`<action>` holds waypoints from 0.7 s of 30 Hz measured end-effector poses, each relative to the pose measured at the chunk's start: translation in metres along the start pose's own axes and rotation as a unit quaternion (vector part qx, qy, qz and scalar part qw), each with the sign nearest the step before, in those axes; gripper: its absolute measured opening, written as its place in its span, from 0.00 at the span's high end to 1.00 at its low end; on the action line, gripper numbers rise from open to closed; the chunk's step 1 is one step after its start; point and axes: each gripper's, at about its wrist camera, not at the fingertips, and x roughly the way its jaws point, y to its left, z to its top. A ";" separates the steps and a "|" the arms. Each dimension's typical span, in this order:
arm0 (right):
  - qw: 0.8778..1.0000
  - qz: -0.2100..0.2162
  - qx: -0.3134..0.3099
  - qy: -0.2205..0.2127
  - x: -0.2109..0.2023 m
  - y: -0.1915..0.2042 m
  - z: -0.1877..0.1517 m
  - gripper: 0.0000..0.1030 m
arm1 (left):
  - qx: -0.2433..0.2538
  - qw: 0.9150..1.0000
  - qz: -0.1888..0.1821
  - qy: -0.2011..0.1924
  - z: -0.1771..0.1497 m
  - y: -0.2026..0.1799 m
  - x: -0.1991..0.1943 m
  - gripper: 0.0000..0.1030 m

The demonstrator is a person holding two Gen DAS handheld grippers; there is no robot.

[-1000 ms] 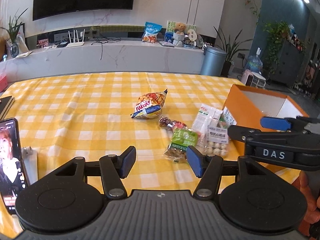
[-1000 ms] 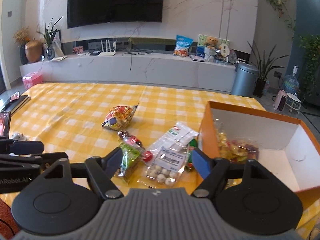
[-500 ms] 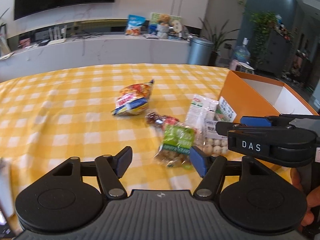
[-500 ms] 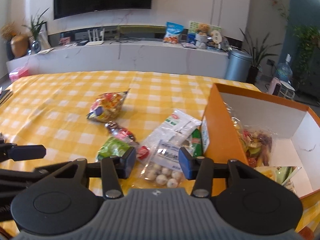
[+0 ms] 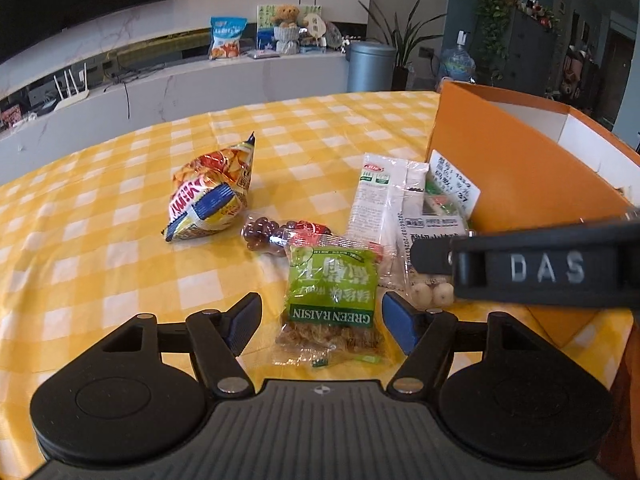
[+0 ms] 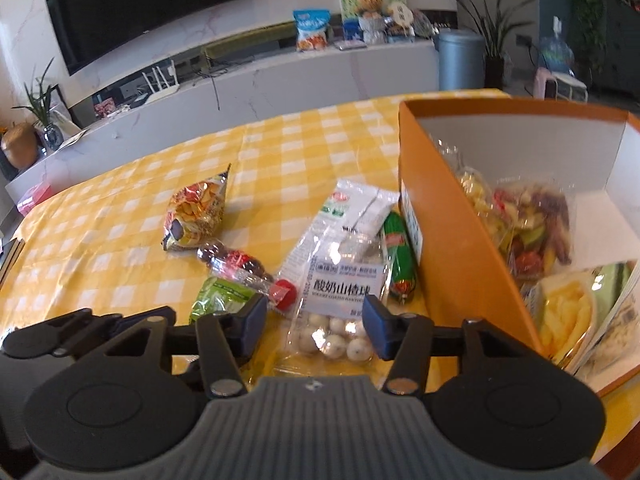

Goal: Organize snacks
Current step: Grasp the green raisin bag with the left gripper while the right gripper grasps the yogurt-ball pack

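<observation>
Left wrist view: left gripper (image 5: 322, 322) lowered, open astride raisin packet (image 5: 332, 304) | right gripper (image 6: 316, 322) reopening, unclamped over yogurt-ball bag (image 6: 340, 312) | both pickups imminent, box (image 6: 452, 216) beside.

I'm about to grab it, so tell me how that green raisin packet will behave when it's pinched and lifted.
The green raisin packet is a thin, crinkled film pouch, so it will probably flop and sag rather than stay stiff. It looks small and flat, so likely light. The glossy film may slip between the pads. It lies flat on the tablecloth, so rolling seems unlikely.
</observation>
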 end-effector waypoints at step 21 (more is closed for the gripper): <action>0.995 -0.096 0.021 -0.009 0.029 0.018 -0.011 0.32 | -0.090 0.995 0.037 -0.001 -0.014 0.030 -0.030 0.49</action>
